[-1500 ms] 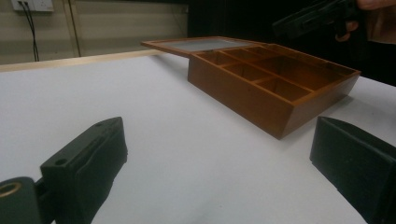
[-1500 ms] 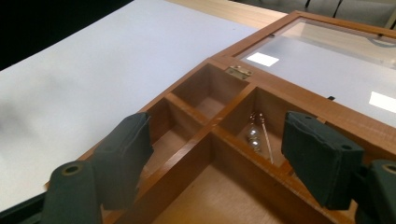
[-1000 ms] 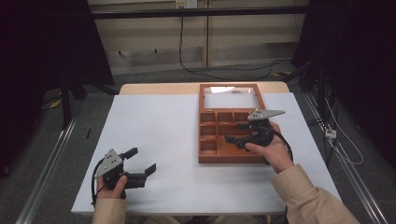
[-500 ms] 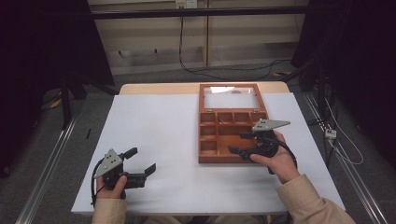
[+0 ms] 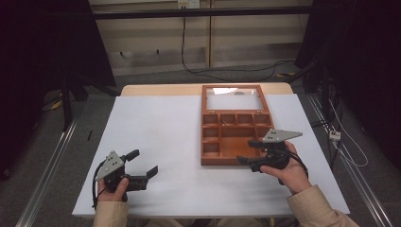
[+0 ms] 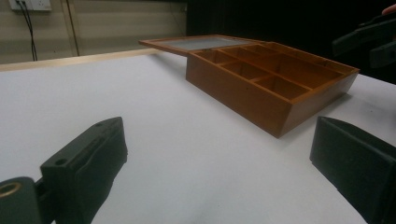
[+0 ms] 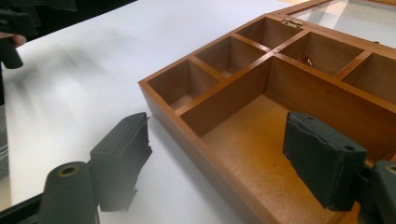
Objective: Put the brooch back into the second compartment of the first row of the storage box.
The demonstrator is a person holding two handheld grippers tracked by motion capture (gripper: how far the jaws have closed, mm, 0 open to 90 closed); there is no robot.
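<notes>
White tabletop fills the middle of the frame, with a wooden box right of centre, lid flat. At lower right the right gripper straddles its near corner, jaws apart, empty. At lower left the left gripper gapes, empty.

A white table carries an open wooden box, standing right of centre with its glazed lid laid back flat.

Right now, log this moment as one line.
left tool: open, above table | right tool: open, holding nothing, at near right corner of wooden box | lid: open
</notes>
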